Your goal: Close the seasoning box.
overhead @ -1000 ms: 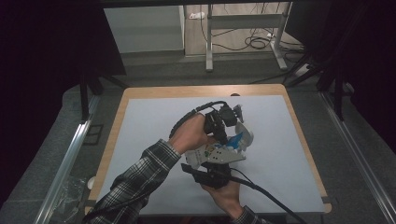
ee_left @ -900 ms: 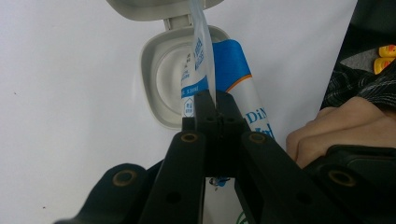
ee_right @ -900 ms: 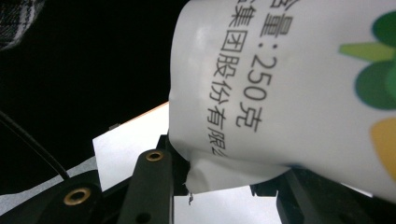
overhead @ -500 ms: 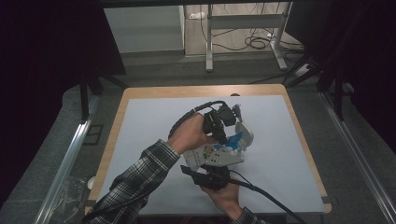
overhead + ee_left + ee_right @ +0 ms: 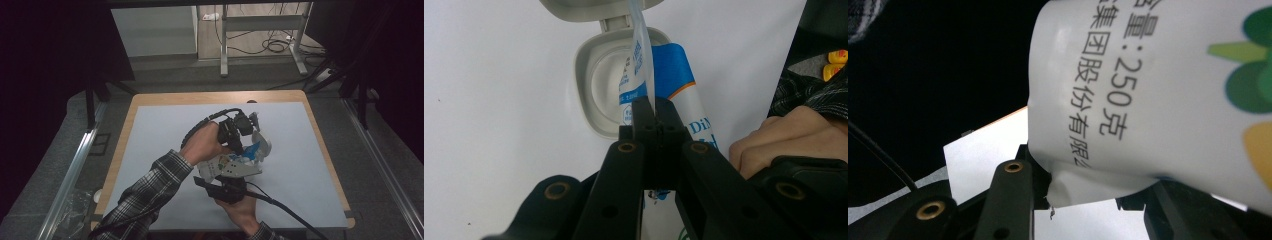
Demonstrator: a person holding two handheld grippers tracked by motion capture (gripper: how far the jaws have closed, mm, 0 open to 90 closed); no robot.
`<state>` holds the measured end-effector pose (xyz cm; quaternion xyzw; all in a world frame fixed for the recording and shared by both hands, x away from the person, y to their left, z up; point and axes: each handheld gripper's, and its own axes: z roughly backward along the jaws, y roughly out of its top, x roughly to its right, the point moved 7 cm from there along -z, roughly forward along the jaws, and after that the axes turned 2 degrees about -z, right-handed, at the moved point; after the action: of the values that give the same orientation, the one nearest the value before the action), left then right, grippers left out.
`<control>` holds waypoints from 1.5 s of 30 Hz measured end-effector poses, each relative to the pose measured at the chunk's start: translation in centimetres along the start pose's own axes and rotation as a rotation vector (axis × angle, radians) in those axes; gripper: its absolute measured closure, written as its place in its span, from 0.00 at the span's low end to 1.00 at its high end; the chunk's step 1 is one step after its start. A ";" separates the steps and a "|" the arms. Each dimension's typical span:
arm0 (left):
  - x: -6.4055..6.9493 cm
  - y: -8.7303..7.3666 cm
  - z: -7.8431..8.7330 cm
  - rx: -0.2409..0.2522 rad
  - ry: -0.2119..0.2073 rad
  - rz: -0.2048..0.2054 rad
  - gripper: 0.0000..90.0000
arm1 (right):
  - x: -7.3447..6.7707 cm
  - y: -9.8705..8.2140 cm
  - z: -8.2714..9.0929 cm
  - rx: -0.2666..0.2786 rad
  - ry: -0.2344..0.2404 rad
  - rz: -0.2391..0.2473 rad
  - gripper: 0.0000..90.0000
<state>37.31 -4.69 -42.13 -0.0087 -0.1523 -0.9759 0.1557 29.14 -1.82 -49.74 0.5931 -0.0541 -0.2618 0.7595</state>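
A white pouch [image 5: 214, 165] with a blue top [image 5: 684, 85], black print and green and yellow marks [image 5: 1158, 100] hangs between both grippers over the middle of the table. My left gripper [image 5: 244, 146] comes in from above. It is shut on a thin clear strip [image 5: 643, 60] at the pouch's top edge. My right gripper [image 5: 227, 175] reaches up from the near side, and its jaws grip the pouch's lower edge [image 5: 1093, 197]. Under the pouch's top lies a pale round container [image 5: 596, 85] with its flip lid [image 5: 264, 142] open.
A white sheet [image 5: 165, 135] covers the wooden table [image 5: 215, 96]. Metal rails [image 5: 75, 165] run along both sides. A crumpled clear bag [image 5: 75, 210] lies on the floor at lower left. Desk legs and cables [image 5: 270, 45] stand beyond the far edge.
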 end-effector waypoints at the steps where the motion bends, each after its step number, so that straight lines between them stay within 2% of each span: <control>1: 0.0 0.0 0.0 0.000 -0.002 0.001 1.00 | 0.0 0.0 0.0 0.000 0.001 0.001 0.74; 30: 0.0 0.0 -0.1 0.001 -0.006 -0.003 1.00 | 0.1 0.4 0.2 0.005 -0.002 -0.007 0.74; 45: -0.1 -0.1 -0.1 -0.003 -0.011 0.000 1.00 | 0.1 0.1 -0.1 0.007 -0.022 0.015 0.74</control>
<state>37.43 -4.62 -42.30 -0.0142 -0.1518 -0.9761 0.1548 29.27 -1.76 -49.70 0.5924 -0.0678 -0.2622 0.7588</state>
